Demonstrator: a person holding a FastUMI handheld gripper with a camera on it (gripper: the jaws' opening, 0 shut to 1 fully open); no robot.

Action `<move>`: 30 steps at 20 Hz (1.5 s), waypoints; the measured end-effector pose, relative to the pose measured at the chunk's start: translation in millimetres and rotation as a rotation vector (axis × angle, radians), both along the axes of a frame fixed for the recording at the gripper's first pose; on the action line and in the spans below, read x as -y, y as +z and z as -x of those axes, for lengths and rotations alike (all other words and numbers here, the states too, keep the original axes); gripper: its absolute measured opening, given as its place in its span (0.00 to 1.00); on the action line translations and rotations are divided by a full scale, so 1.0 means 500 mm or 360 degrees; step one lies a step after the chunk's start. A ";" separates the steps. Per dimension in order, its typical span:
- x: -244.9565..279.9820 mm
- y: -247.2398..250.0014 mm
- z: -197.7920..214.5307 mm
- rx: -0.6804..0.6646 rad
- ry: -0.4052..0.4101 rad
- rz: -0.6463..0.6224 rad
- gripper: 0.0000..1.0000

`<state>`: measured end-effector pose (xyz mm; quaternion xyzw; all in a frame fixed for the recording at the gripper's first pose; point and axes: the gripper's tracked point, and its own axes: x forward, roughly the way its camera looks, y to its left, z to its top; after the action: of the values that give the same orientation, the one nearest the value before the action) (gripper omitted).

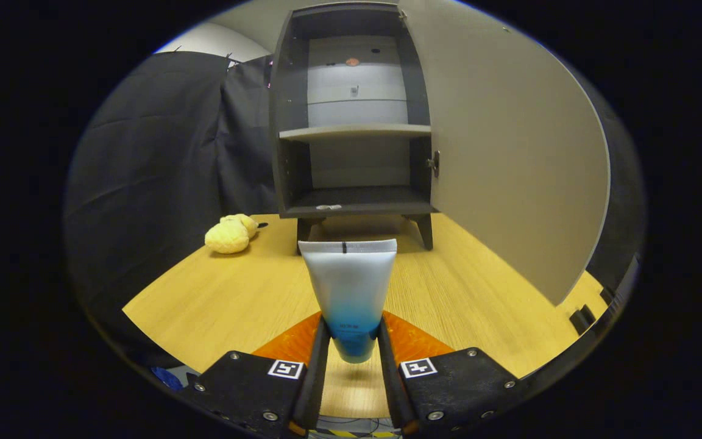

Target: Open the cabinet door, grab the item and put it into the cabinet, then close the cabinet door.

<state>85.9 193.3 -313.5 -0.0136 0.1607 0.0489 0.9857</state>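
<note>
The gripper (351, 350) pinches a tube (350, 292) between its two fingers (317, 366), both pressing on the tube's lower, blue end. The tube is white at its flat crimped top and fades to blue toward the cap end, which points down between the fingers; it is held upright above the table (217, 292), with its crimped edge standing just in front of the cabinet's feet. A short dark mark sits at the middle of the crimp, and a small line of print on the blue part is too small to read. Each finger mount carries a square black-and-white marker. Beyond the tube stands the cabinet (290, 122), dark-walled, on short legs, with its door (509, 152) swung wide open to the right. Inside, a shelf (354, 131) splits it into an upper and a lower compartment; a small pale sticker lies on the front edge of its floor, writing unreadable. A yellow plush toy (229, 235) lies on the table to the left of the cabinet, well apart from the tube. An orange mat (412, 341) lies under the fingers.
</note>
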 end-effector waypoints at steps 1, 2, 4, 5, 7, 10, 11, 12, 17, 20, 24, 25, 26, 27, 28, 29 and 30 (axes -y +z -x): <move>-0.004 0.032 0.007 -0.0004 0.0015 -0.0002 0.44; -0.010 0.067 0.004 -0.0009 0.0026 -0.0007 0.44; -0.027 0.128 -0.006 -0.0034 0.0060 -0.0025 0.44; -0.038 0.154 -0.014 -0.0046 0.0086 -0.0022 0.44; -0.046 0.204 -0.033 -0.0043 0.0099 0.0009 0.44; -0.069 0.295 -0.084 0.0057 0.0104 0.0040 0.44; -0.076 0.327 -0.102 0.0102 0.0102 0.0062 0.44; -0.084 0.351 -0.124 0.0142 0.0101 0.0070 0.44; -0.105 0.472 -0.242 0.0294 0.0084 0.0068 0.44; -0.099 0.540 -0.347 0.0379 0.0058 0.0068 0.43; -0.092 0.590 -0.524 0.0442 0.0025 0.0066 0.44; -0.080 0.597 -0.562 0.0452 -0.0003 0.0087 0.44; -0.076 0.601 -0.599 0.0456 -0.0013 0.0088 0.44; -0.071 0.597 -0.635 0.0450 -0.0029 0.0090 0.44; -0.065 0.589 -0.669 0.0443 -0.0036 0.0097 0.44; -0.064 0.576 -0.698 0.0432 -0.0029 0.0100 0.44; -0.066 0.558 -0.722 0.0408 -0.0004 0.0090 0.44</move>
<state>446.7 226.1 -34.4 -0.0473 0.0348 0.0409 0.9974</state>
